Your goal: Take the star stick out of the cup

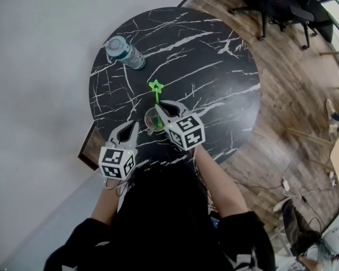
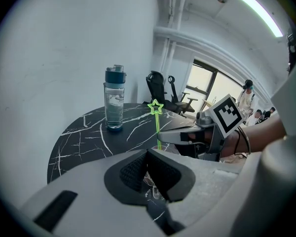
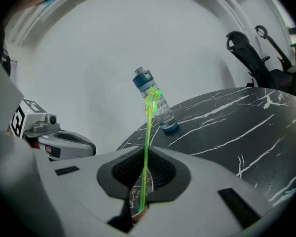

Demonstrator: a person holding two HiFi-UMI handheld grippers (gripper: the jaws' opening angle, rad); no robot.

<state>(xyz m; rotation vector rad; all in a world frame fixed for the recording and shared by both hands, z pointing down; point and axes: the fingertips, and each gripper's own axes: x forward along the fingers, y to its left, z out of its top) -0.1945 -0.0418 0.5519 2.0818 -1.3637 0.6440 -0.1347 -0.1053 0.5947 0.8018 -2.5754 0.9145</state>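
A thin green star stick (image 1: 156,87) stands upright in a small clear cup (image 1: 151,121) near the front of the round black marble table (image 1: 214,66). My right gripper (image 1: 160,107) is over the cup, shut on the stick's shaft below the star. In the right gripper view the star stick (image 3: 147,147) runs up between the jaws of the right gripper (image 3: 145,150), and the cup (image 3: 138,209) shows below. My left gripper (image 1: 134,127) is shut and empty, just left of the cup. Seen from the left gripper (image 2: 148,152), the star (image 2: 156,106) rises above the right gripper's fingers (image 2: 180,135).
A clear water bottle (image 1: 124,52) with a teal cap stands at the table's far left. Black office chairs (image 1: 277,4) sit on the wood floor beyond the table, and a white wall runs along the left. People stand in the distance (image 2: 246,98).
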